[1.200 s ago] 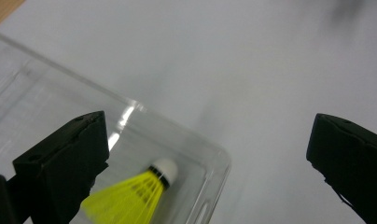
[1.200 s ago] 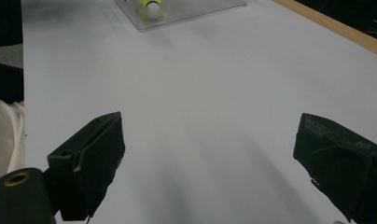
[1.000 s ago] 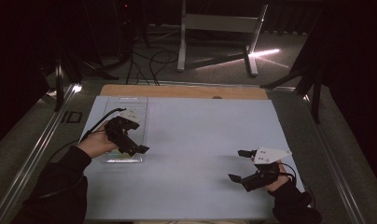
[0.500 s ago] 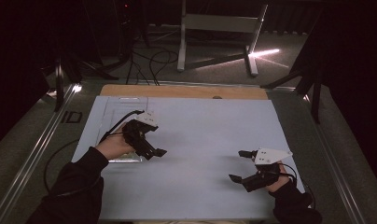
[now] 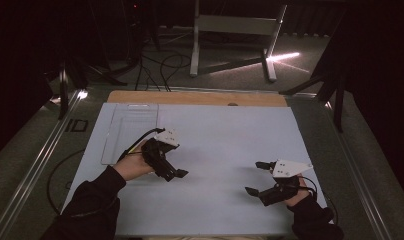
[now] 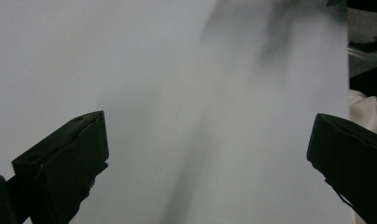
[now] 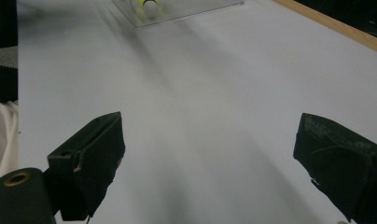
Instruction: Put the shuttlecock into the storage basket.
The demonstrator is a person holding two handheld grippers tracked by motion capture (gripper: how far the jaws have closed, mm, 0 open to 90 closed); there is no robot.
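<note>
My left gripper hovers over the pale blue mat, just right of a clear flat tray at the mat's left. In the left gripper view its black jaws stand wide open with bare mat between them. My right gripper rests near the mat's front right and points left, also open. The right gripper view shows its jaws spread over bare mat, with the clear tray far ahead. A small yellow and white thing lies in that tray, too blurred to name.
A wooden table edge runs along the back of the mat. Metal rails flank the table. Cables and a metal stand sit on the floor behind. White cloth shows at the mat's edge.
My left gripper has moved right and toward the person, from above the clear tray onto the open mat. The right gripper has stayed in place.
</note>
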